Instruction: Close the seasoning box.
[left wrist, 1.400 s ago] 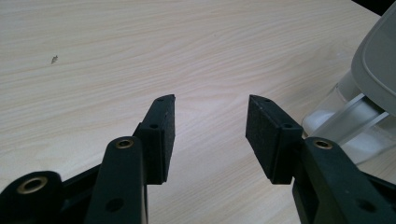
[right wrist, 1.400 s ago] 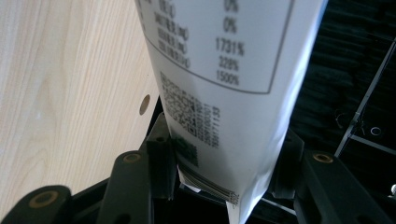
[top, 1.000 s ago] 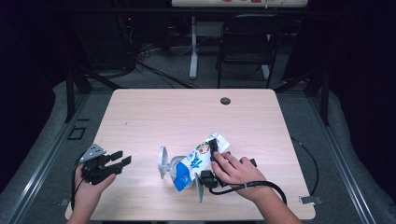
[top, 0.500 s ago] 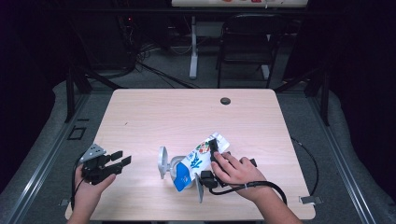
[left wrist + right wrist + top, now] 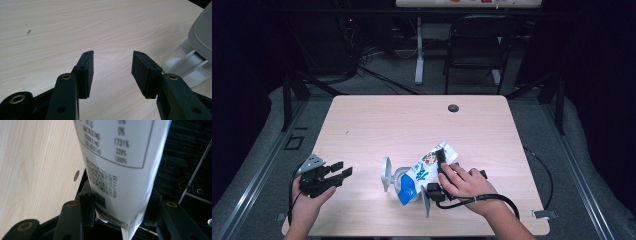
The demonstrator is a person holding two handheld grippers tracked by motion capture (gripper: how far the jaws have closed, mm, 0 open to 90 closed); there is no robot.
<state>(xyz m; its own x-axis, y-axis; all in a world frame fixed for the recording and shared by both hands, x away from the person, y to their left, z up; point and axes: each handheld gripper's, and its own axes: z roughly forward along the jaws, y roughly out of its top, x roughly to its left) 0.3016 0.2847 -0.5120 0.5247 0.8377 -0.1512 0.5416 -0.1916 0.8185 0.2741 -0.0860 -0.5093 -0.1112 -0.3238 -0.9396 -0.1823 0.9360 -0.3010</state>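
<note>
White-and-blue printed pouch (image 5: 424, 170) occupies the same place and tilt on the tabletop (image 5: 377, 125) as in the 2 earlier high-view frames: nothing in the scene has shifted, neither hand has changed place, and the pouch's blue lower end is tipped over the mouth of the clear container (image 5: 399, 179) exactly as before. This steadiness suggests that the work is in a held pouring or emptying position rather than in transit; whether contents are flowing cannot be determined from the frames. The right hand-held gripper (image 5: 439, 172) grasps the pouch at its upper end: in the right gripper view both black jaws bracket the white panel of the pouch (image 5: 117, 170), with the pads pressed against the 2 sides just below the printed code block, so the pouch lies directly between the jaws and extends away from them toward the container. The grey hinged lid (image 5: 385, 172) of the container stands open on the side facing the left hand. The left hand-held gripper (image 5: 332, 175) rests well apart from the pouch, near the left edge of the tabletop, with its jaws spread and nothing between them; in the left gripper view the clear container (image 5: 187, 65) appears off to the right of the jaws, not between them.
</note>
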